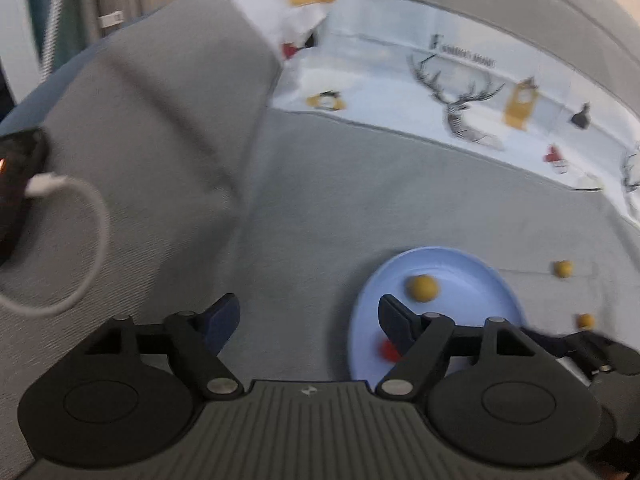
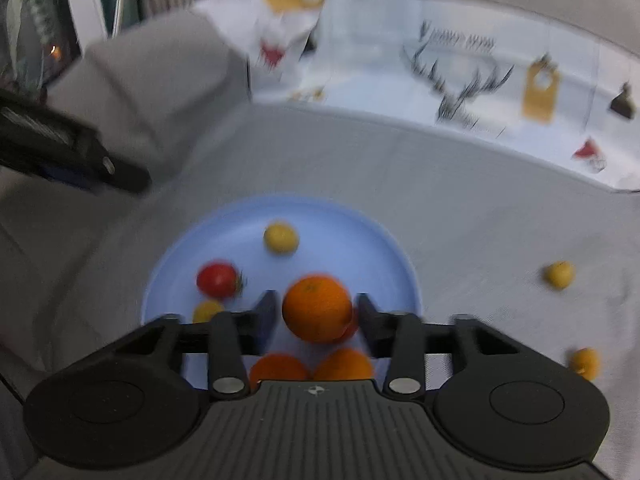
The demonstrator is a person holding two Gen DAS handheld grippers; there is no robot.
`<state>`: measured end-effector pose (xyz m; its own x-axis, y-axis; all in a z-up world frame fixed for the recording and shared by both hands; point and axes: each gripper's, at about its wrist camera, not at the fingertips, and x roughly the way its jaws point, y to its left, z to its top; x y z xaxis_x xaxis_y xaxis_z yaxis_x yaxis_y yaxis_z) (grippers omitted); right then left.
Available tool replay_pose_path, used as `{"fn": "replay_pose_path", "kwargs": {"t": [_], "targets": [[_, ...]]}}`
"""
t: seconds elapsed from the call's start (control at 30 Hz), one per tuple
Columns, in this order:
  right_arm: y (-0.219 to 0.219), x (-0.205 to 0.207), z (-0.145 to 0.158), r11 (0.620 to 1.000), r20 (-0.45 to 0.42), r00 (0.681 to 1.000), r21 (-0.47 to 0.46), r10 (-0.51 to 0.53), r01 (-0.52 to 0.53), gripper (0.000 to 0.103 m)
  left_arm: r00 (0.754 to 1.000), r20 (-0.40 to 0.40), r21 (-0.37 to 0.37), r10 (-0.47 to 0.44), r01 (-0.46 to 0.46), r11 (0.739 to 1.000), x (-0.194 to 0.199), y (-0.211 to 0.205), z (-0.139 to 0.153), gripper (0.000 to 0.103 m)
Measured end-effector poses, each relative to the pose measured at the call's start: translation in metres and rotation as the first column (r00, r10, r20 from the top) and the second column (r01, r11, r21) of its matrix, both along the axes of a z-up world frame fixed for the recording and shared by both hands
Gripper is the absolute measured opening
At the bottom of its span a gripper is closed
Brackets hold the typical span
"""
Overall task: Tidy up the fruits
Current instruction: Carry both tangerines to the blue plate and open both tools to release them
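A light blue plate [image 2: 360, 232] lies on a grey sofa seat [image 2: 460, 200]. Over its near side, an orange [image 2: 317, 307] sits between the fingers of the right tool [image 2: 316, 314]; the jaws stand a little wider than the fruit, and motion blur hides whether they touch it. Beneath the tool, on the plate's near edge, two more oranges [image 2: 343, 364] lie side by side. A red tomato [image 2: 217, 279] sits on the plate's left part, a small yellow fruit [image 2: 207, 311] just beside it, and a yellow round fruit [image 2: 281, 237] toward the far side. Off the plate to its right, two small yellow fruits [image 2: 559, 275] rest on the seat, well apart. The left tool [image 1: 308, 320] hovers left of the plate, jaws wide and holding nothing. Behind the plate lies a deer-print cloth [image 1: 460, 92].
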<state>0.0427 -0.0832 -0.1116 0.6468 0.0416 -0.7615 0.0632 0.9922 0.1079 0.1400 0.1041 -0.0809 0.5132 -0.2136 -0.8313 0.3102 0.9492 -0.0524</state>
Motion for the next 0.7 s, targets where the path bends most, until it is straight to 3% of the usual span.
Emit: {"fn": "replay_pose_path", "kwargs": {"t": [0.07,0.13,0.23,0.33,0.5,0.7], "targets": [[0.002,-0.002,0.0,0.999,0.005,1.0,-0.033,-0.029,0.029,0.072,1.0,-0.02,-0.014,0.001,-0.001,1.0,0.0,0.005,0.0,0.082],[0.001,-0.015,0.015,0.998,0.065,0.996,-0.018,-0.056,0.057,0.08,1.0,-0.029,-0.032,-0.004,0.003,0.999,-0.003,0.005,0.004,0.086],[-0.015,-0.04,0.043,0.992,0.128,0.984,-0.001,-0.125,0.126,0.086,1.0,-0.021,-0.045,-0.016,0.015,0.999,-0.015,0.005,0.015,0.087],[-0.033,-0.07,0.061,0.981,0.13,0.973,0.004,-0.19,0.191,0.091,0.999,-0.023,-0.064,-0.035,0.033,0.997,-0.033,0.002,0.026,0.087],[-0.055,-0.118,0.063,0.944,0.122,0.938,-0.03,-0.324,0.329,0.099,0.996,-0.017,-0.065,-0.088,0.087,0.994,-0.062,-0.009,0.033,0.087],[-0.075,-0.142,0.042,0.882,0.098,0.885,-0.087,-0.455,0.463,0.102,0.989,-0.011,-0.03,-0.148,0.148,0.989,-0.084,-0.028,0.028,0.087]]}}
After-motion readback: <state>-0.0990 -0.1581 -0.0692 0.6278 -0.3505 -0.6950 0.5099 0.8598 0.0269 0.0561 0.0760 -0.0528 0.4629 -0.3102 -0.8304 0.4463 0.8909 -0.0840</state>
